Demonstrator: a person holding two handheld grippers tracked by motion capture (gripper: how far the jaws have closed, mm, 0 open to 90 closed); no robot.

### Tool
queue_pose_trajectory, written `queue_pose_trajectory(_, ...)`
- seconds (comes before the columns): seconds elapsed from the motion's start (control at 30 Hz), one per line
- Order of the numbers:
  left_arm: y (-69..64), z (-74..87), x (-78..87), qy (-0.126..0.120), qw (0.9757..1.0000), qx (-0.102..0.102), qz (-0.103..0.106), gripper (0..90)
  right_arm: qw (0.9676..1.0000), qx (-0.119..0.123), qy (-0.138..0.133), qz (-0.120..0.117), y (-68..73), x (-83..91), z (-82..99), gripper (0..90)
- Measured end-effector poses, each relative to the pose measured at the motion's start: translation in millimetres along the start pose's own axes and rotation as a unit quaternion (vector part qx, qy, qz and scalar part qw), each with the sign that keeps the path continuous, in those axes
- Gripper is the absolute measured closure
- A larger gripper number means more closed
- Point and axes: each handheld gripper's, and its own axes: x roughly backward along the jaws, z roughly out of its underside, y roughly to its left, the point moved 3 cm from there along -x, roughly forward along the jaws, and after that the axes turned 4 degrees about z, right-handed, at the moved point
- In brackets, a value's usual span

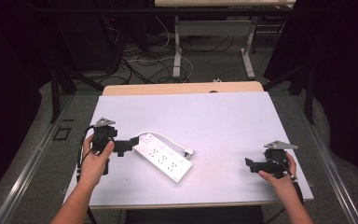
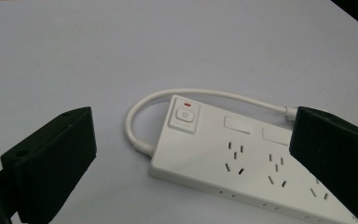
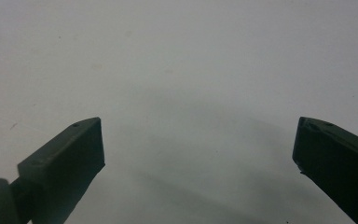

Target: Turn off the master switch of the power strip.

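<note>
The white power strip [image 1: 164,157] lies at an angle in the lower left-centre of the high view, on the white table [image 1: 223,121], its short cord [image 1: 168,139] looping out of the switch end and running along its far side to a plug [image 1: 188,151]. The left gripper [image 1: 125,147] is right at the switch end, jaws spread wide; in the left gripper view the power button [image 2: 183,116] sits between them, with a small red mark above it. The right gripper [image 1: 250,164] hangs low over bare table in the lower right of the high view, well apart from the strip, its jaws also standing open.

The risk I'd watch is the left jaws closing off-centre. One jaw already overlaps the socket face in its own view, so a squeeze from here might catch a corner and skid the strip sideways across the smooth tabletop. The cord loop by the switch end could also get pinched, though from this angle I can't quite tell how near it a jaw sits. With the other gripper so far off, nothing steadies the strip.
</note>
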Motion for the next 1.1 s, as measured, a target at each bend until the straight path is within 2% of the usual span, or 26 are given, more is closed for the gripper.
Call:
queue_pose_trajectory(0.17,6.4,7.7,4.2,-0.005,0.9999,0.009,-0.007,0.4,1.0000,-0.003,0.000,0.000,0.0,0.4,-0.1,1.7)
queue_pose_trajectory(0.4,14.3,19.9,7.3,0.001,0.9997,0.012,-0.020,0.4,1.0000,-0.002,0.000,0.002,-0.5,1.0,-0.3,1.7)
queue_pose_trajectory(0.5,17.6,25.0,7.0,-0.007,0.9995,0.018,-0.025,0.4,1.0000,-0.002,0.000,0.001,-0.4,1.2,-0.4,1.7)
queue_pose_trajectory(0.63,21.4,32.6,6.6,-0.011,0.9992,0.030,-0.022,0.4,1.0000,-0.002,0.000,0.001,-0.4,1.1,-0.4,1.7)
queue_pose_trajectory(0.9,26.8,48.9,1.3,0.001,0.9992,0.032,-0.024,0.4,1.0000,-0.004,0.000,0.002,-1.1,1.2,-0.3,1.7)
queue_pose_trajectory(1.1,30.7,58.3,0.3,-0.005,0.9990,0.037,-0.026,0.4,1.0000,-0.004,0.000,0.002,-1.2,1.2,-0.2,1.7)
